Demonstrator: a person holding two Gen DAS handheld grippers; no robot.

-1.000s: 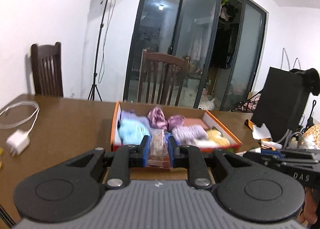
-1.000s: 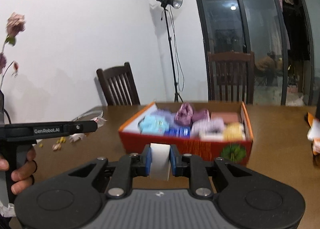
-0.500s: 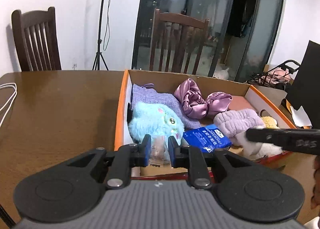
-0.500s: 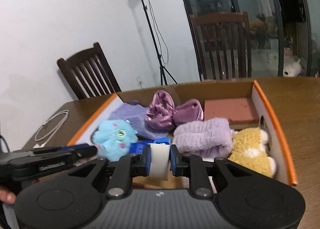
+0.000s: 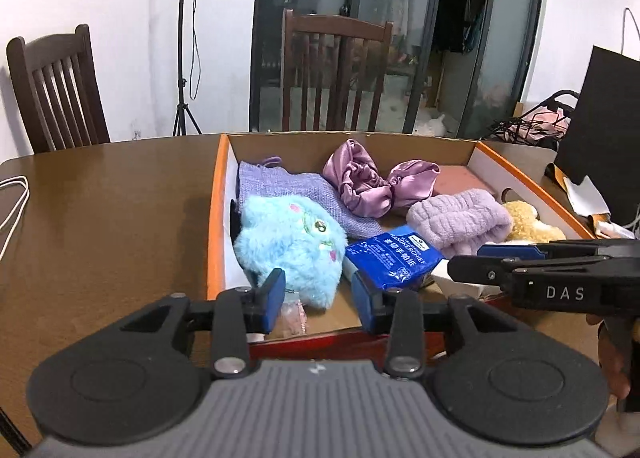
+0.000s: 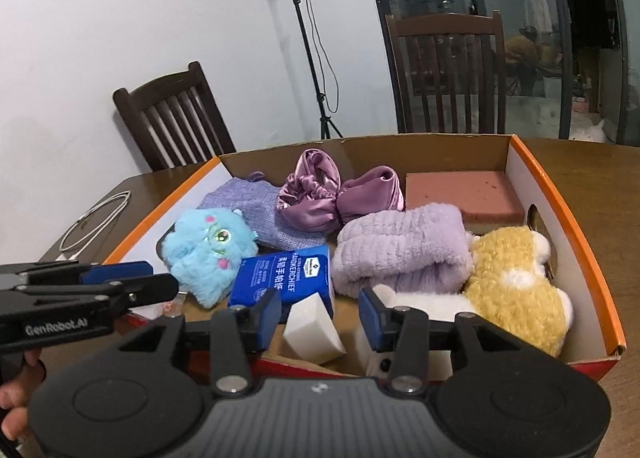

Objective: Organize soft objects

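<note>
Right wrist: white sponge [image 6: 314, 328] lies loose between opening fingers [image 6: 267, 314].

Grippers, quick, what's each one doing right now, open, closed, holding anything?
Left gripper: jaws opening, the clear packet lies loose in the box.
Right gripper: jaws opening, the white sponge wedge sits free between them.

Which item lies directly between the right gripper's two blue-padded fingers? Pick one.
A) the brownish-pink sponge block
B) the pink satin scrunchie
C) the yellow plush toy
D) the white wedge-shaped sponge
D: in the right wrist view the white wedge-shaped sponge sits on the floor of the orange cardboard box, in the gap of the right gripper, whose jaws are opening and no longer press it.
</note>
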